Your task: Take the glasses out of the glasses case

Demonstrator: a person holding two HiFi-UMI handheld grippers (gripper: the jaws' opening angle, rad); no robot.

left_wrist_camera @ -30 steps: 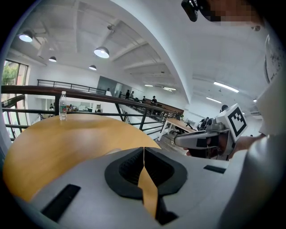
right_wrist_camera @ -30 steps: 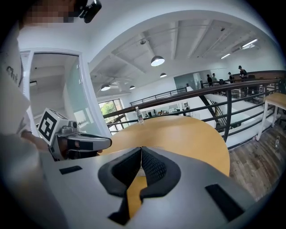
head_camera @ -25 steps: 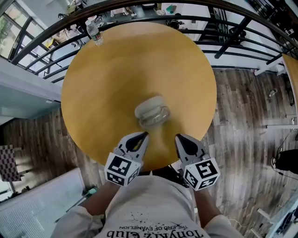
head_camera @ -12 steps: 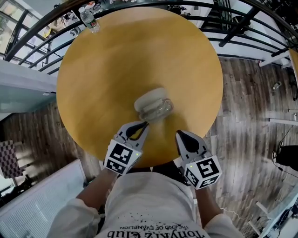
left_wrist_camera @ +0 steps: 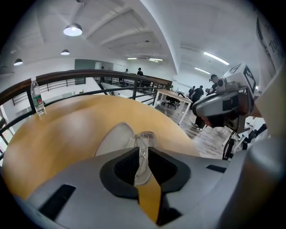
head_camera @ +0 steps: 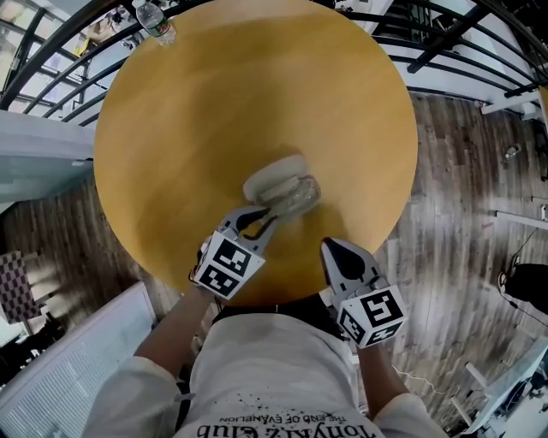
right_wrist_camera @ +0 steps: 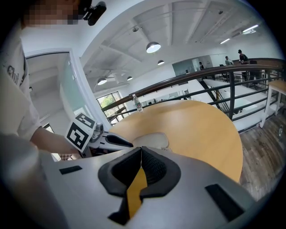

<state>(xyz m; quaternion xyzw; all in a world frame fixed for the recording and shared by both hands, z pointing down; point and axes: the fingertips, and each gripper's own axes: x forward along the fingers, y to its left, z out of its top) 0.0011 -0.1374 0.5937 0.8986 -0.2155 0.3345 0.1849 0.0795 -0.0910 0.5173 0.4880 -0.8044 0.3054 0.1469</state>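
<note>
An open pale grey glasses case [head_camera: 267,177] lies near the middle of the round wooden table [head_camera: 214,103]. The clear-rimmed glasses [head_camera: 295,198] rest in its near half. My left gripper [head_camera: 265,220] reaches in from the near edge, with its tips at the glasses. In the left gripper view the jaws [left_wrist_camera: 142,149] stand almost together, with the glasses' thin frame [left_wrist_camera: 144,137] running into the narrow slit between them. The case lid [left_wrist_camera: 111,138] lies just beyond. My right gripper [head_camera: 330,247] hovers shut and empty over the near table edge, right of the case [right_wrist_camera: 154,139].
A plastic water bottle [head_camera: 154,19] stands at the table's far left rim, next to a dark curved railing [head_camera: 51,64]. Wood-plank floor [head_camera: 462,171] lies to the right, below the table. The person's torso fills the bottom of the head view.
My left gripper has moved forward from the near table edge until its tips are at the glasses in the case. The right gripper has stayed near the edge.
</note>
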